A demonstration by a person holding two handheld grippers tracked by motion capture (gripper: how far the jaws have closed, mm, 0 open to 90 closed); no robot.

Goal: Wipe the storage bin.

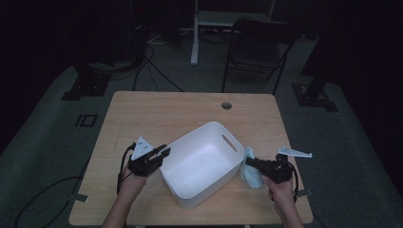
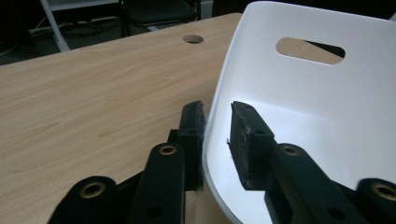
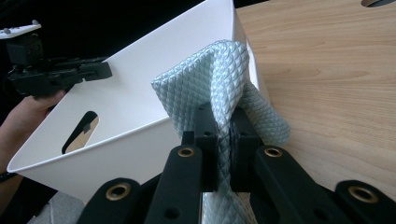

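Observation:
A white plastic tub (image 1: 199, 161) with a slot handle stands on the wooden table (image 1: 157, 114), turned at an angle. My left gripper (image 1: 164, 151) straddles its left rim. In the left gripper view the tub's wall (image 2: 317, 102) runs between the jaws of that gripper (image 2: 217, 109): the outer pad lies against the wall, while a small gap separates the inner pad from it. My right gripper (image 1: 248, 162), just right of the tub, is shut on a pale blue quilted cloth (image 1: 251, 173). In the right gripper view the cloth (image 3: 210, 74) bulges up from the pinched jaws of this gripper (image 3: 223, 114), beside the tub (image 3: 140, 74).
A round cable hole (image 1: 226, 105) sits in the far part of the table. A dark chair (image 1: 259, 47) and a white frame stand on the floor beyond it, with cables on the floor at the left. The other hand's gripper (image 3: 100, 70) shows across the tub.

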